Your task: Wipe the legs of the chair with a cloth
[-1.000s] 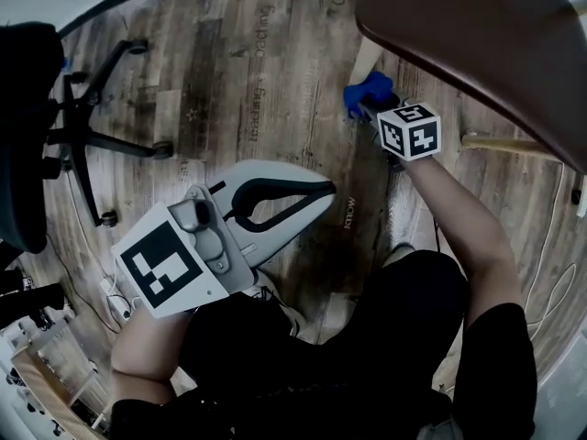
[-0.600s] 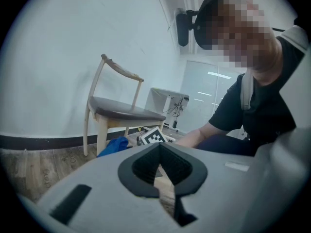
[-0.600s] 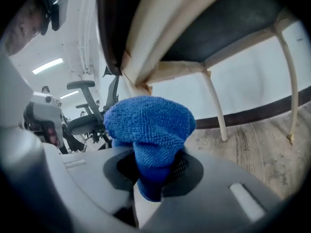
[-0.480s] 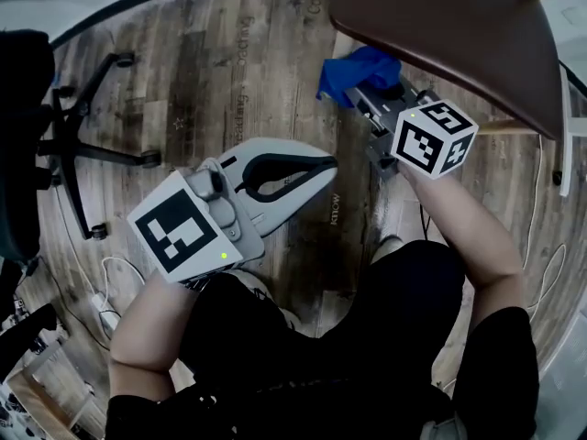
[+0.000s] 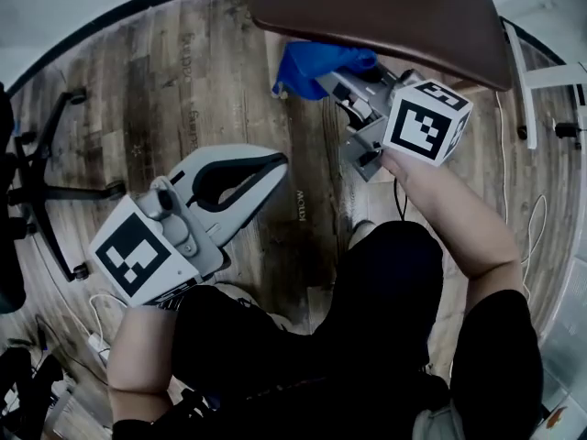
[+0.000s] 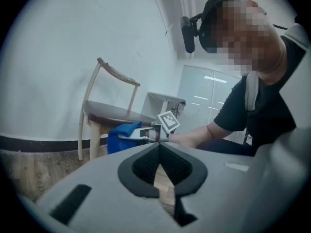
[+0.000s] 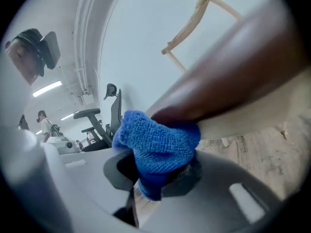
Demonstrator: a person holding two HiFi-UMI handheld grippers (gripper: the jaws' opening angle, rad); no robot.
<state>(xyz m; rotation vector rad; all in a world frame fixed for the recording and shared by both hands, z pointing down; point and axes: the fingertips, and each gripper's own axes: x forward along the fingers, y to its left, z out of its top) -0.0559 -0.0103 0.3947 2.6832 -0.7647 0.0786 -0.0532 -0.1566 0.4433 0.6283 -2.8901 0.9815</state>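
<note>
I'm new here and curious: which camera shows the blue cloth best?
The right gripper view: the blue cloth fills its centre, weave visible, clamped in the right claw. The head view shows a blue bunch by the chair seat; the left gripper view shows it small.

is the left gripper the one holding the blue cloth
No, the left gripper is shut with nothing between its jaws, while the blue cloth is clamped in the right gripper.

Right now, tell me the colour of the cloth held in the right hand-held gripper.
Bright blue. The cloth shows best in the right gripper view.
</note>
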